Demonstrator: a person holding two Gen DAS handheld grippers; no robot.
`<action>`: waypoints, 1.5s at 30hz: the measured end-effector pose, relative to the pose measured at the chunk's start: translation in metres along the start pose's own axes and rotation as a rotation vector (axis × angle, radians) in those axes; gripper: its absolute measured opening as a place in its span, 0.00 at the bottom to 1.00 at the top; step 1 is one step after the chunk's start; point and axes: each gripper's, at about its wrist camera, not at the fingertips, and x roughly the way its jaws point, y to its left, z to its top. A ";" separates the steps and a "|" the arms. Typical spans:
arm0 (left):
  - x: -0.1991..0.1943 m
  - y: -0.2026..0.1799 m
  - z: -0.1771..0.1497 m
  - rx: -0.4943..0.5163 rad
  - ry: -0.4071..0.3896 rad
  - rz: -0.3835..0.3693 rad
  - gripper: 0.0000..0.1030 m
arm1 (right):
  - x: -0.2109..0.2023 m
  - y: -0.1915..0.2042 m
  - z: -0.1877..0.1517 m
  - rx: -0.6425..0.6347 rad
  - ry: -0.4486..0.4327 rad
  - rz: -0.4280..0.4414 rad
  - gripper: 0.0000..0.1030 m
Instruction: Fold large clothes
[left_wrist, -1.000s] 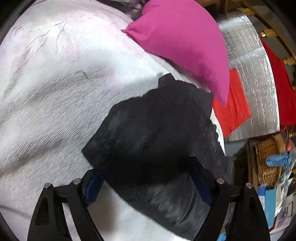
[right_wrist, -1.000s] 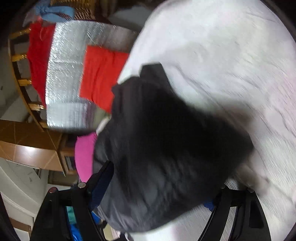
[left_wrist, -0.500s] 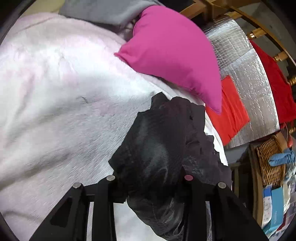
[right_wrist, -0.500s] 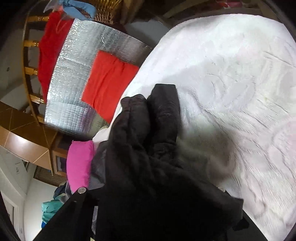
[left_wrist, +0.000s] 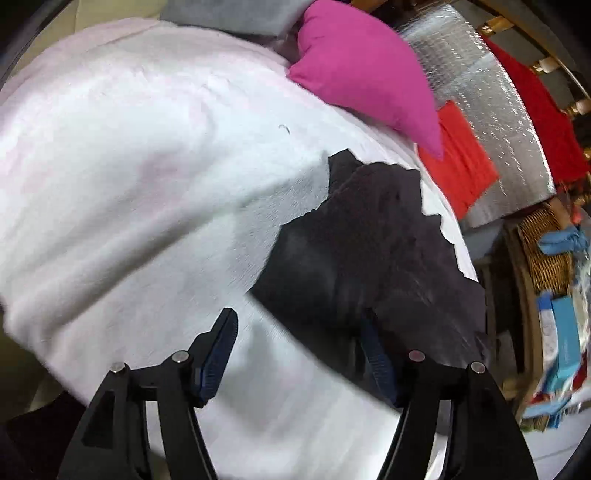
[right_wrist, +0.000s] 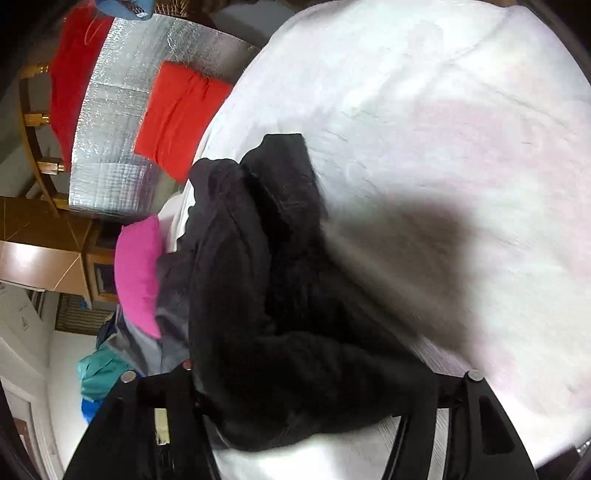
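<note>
Black fabric defines the work area: the black garment (left_wrist: 369, 254) lies bunched on the white bedspread (left_wrist: 147, 184) of the bed, near its edge, beside the pink cushion (left_wrist: 362, 62).

Left gripper (left_wrist: 299, 336): the jaws have just been opening and stand apart. In the left wrist view the left-hand finger sits over bare bedspread, clear of the cloth; the right-hand finger lies at the lower edge of the garment. No pinch is visible, so the cloth appears released on this side. The garment lies ahead and to the right of this gripper.

Right gripper (right_wrist: 314, 398): the jaws have just been opening. In the right wrist view a thick roll of the garment (right_wrist: 266, 295) drapes across the gap and hides the pads. Whether the pads press on the cloth cannot be told.

Governing relation: the long axis of the bundle runs away from both grippers, from the fingers toward the far corner near the red cloth (right_wrist: 177, 114) on the silver mat (right_wrist: 110, 129). The right gripper is the nearer one, with cloth directly between its fingers.

Judgement: the folds are loose and uneven, so the garment likely needs spreading flat along that axis before the next fold.
</note>
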 end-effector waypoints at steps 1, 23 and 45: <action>-0.019 0.001 -0.001 0.040 -0.034 0.046 0.67 | -0.008 0.001 -0.003 -0.028 -0.008 -0.026 0.65; 0.117 -0.119 0.081 0.327 -0.031 0.190 0.73 | 0.069 0.097 0.083 -0.379 -0.116 -0.305 0.78; 0.122 -0.137 0.113 0.285 -0.119 0.125 0.59 | 0.060 0.112 0.106 -0.294 -0.256 -0.216 0.69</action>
